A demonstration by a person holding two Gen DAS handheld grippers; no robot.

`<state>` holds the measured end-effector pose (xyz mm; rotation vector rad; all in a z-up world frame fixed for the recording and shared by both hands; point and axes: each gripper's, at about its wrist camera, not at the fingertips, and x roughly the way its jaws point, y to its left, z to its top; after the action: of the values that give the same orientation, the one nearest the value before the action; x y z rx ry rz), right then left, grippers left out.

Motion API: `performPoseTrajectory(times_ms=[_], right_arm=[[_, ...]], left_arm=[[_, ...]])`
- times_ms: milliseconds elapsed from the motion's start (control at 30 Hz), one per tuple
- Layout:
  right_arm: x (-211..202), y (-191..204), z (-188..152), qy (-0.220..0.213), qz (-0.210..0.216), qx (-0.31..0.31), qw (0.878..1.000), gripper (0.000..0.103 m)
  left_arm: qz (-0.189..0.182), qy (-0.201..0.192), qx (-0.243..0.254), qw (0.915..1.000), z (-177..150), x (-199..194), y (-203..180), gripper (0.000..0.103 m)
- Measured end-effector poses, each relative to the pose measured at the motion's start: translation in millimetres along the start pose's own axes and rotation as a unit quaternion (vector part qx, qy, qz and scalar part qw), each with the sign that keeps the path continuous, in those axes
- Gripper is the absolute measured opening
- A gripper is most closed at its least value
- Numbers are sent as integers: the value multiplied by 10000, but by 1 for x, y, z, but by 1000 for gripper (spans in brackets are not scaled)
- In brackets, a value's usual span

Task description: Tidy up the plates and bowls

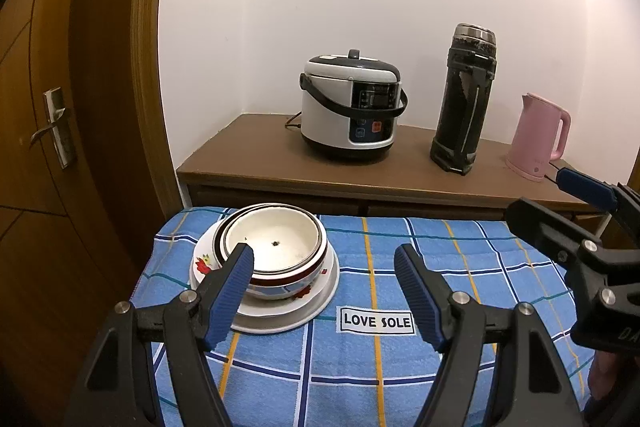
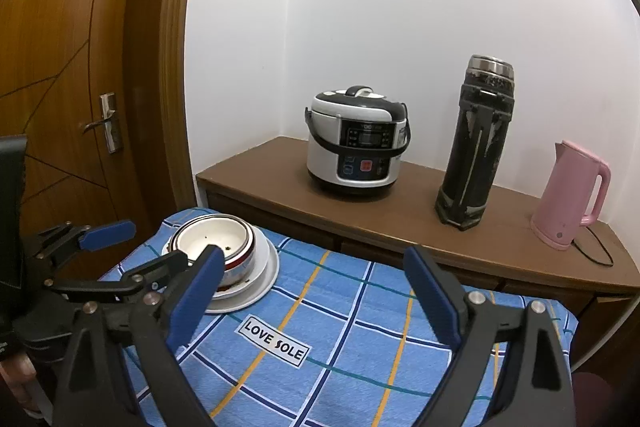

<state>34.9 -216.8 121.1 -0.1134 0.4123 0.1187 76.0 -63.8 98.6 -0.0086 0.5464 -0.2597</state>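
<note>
Nested bowls (image 1: 276, 243) sit on a white plate (image 1: 280, 321) at the far left of a blue checked cloth (image 1: 400, 367). The inner bowl is white with a metallic rim, and the outer one has red flowers. My left gripper (image 1: 324, 251) is open and empty just in front of the stack, with its left fingertip (image 1: 240, 259) overlapping the bowls in view. My right gripper (image 2: 315, 253) is open with nothing between its pads, over the cloth to the right of the bowls (image 2: 216, 235) and plate (image 2: 266, 271). Each gripper shows at the edge of the other's view.
Behind the table a brown sideboard (image 1: 248, 163) carries a rice cooker (image 1: 352, 107), a tall black flask (image 1: 464, 99) and a pink kettle (image 1: 536, 139) with a cord. A wooden door (image 1: 52, 131) stands at the left. A "LOVE SOLE" label (image 1: 377, 320) lies on the cloth.
</note>
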Motion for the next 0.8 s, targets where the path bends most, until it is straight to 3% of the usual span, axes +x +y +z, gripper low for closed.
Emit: performPoseTrajectory(times_ms=[800], right_arm=[[-3, -2, 1, -64, -45, -46, 10000, 93]], left_arm=[[-45, -18, -102, 9999, 2, -3, 5, 75]])
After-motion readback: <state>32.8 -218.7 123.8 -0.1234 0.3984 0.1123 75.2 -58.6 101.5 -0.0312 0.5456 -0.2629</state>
